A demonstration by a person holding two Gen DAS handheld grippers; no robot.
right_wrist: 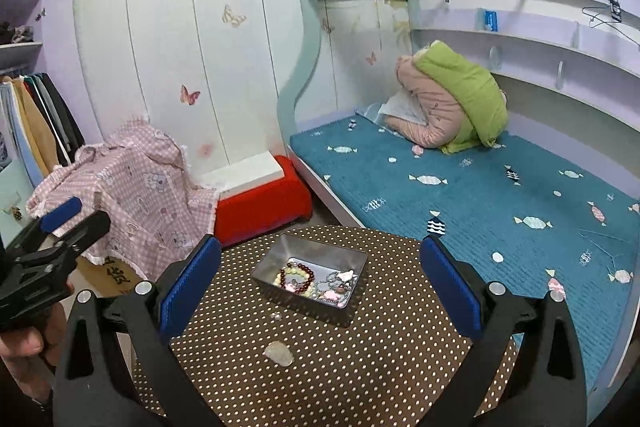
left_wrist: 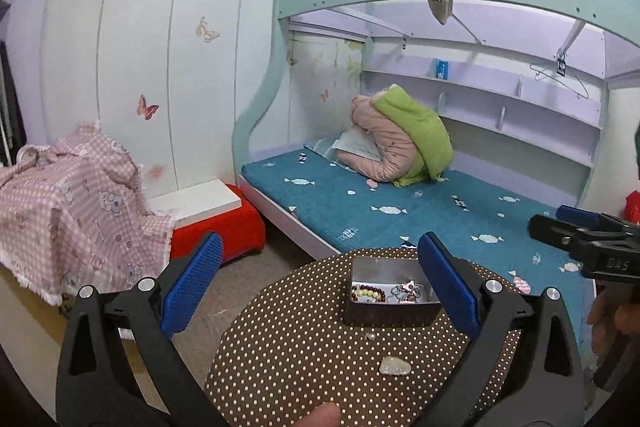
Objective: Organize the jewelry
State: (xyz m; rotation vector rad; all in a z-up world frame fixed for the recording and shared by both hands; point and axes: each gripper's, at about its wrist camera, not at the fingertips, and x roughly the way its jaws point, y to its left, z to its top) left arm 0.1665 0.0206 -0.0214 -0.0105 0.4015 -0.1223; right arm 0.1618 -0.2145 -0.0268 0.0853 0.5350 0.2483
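Note:
A metal tin [left_wrist: 390, 313] [right_wrist: 296, 261] stands on a brown polka-dot table [left_wrist: 300, 367] [right_wrist: 360, 367]. Inside lie a dark red and cream bead bracelet [left_wrist: 368, 294] [right_wrist: 296, 279] and pink and silver trinkets [left_wrist: 408, 291] [right_wrist: 336, 287]. On the cloth in front of the tin rest a pale stone pendant [left_wrist: 395, 366] [right_wrist: 279, 353] and a tiny clear bead [left_wrist: 370, 336] [right_wrist: 276, 315]. My left gripper [left_wrist: 320, 287] is open above the table, empty. My right gripper [right_wrist: 320, 287] is open too, empty; it also shows at the right edge [left_wrist: 576, 231] of the left wrist view.
A bunk bed with a teal mattress [left_wrist: 400, 207] [right_wrist: 500, 195] lies behind the table, with a pink and green quilt [left_wrist: 400, 143] on it. A red stool [left_wrist: 224, 227] and a pink checked cloth [left_wrist: 68, 207] are at the left. Clothes [right_wrist: 36, 123] hang far left.

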